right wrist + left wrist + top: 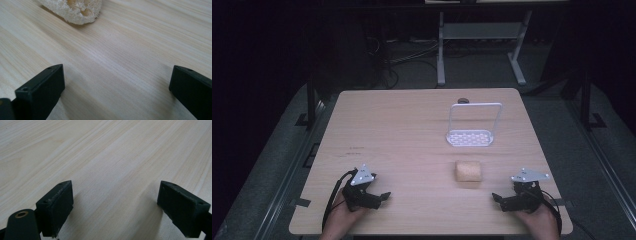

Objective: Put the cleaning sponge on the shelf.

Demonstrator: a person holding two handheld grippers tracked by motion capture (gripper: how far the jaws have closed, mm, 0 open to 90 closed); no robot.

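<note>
The light wood-grain rectangular counter point(412, 150) carried two objects. A tan, fibrous loofah sponge block point(468, 171) lay flat on the right-centre part of the counter, nearer the person's edge. Beyond it, well apart and towards the far edge, stood a white wire-framed rack with a perforated oval base point(471, 137) and an upright rectangular loop of wire. A small dark round item point(463, 100) sat at the far edge behind the rack; what it was could not be told.

The left hand-held gripper point(382, 196) rested low at the near left corner of the counter, held in the person's left hand point(343, 212), pointing right towards the middle. In the left gripper view its two black jaws were spread wide, with bare wood between them and nothing held.

The right hand-held gripper point(497, 199) rested at the near right corner, held in the person's right hand point(539, 220), pointing left. In the right gripper view its jaws were likewise spread wide over bare wood, holding nothing; the loofah sponge block point(75, 10) showed ahead of the jaws, apart from them.

Both grippers carried a grey three-cornered plate on top, and a black cable trailed from each
</note>
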